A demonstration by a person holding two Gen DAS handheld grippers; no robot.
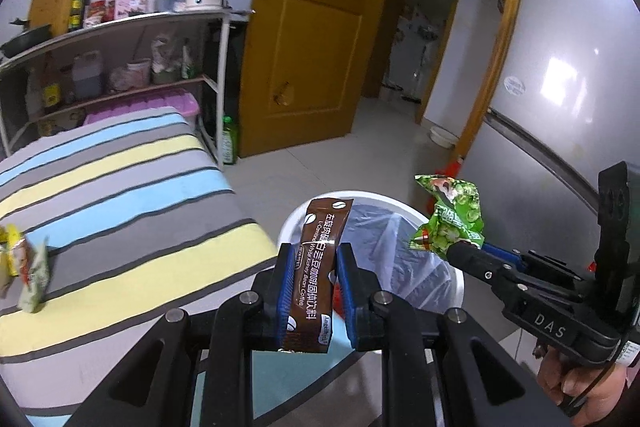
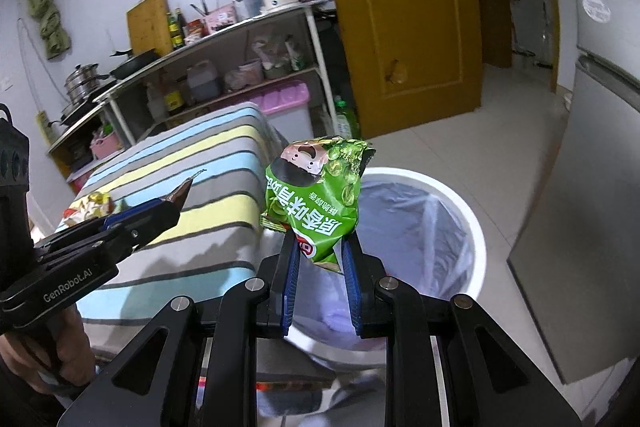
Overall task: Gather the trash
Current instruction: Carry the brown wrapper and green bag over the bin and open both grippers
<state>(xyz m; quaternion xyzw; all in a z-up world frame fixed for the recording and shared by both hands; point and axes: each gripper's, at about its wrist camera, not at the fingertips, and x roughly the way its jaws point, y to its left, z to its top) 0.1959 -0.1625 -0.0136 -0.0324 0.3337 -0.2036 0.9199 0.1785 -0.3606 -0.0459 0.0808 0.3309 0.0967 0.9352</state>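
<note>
Wrappers are being carried to the white bin (image 1: 456, 279): left gripper (image 1: 314, 291) is pinching a brown coffee sachet (image 1: 316, 267), right gripper (image 2: 320, 283) a green snack bag (image 2: 316, 195). Two or three wrappers (image 1: 24, 263), blurred, are lying on the striped bedspread (image 1: 140, 211).

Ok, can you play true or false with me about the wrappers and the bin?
1. The left hand-held gripper holds a brown coffee sachet. True.
2. The right hand-held gripper holds a red can. False: it pinches a green snack bag.
3. The white trash bin has a clear plastic liner. True.
4. The yellow door is shut. False: it stands open.
5. More wrappers lie on the striped bed. True.
</note>
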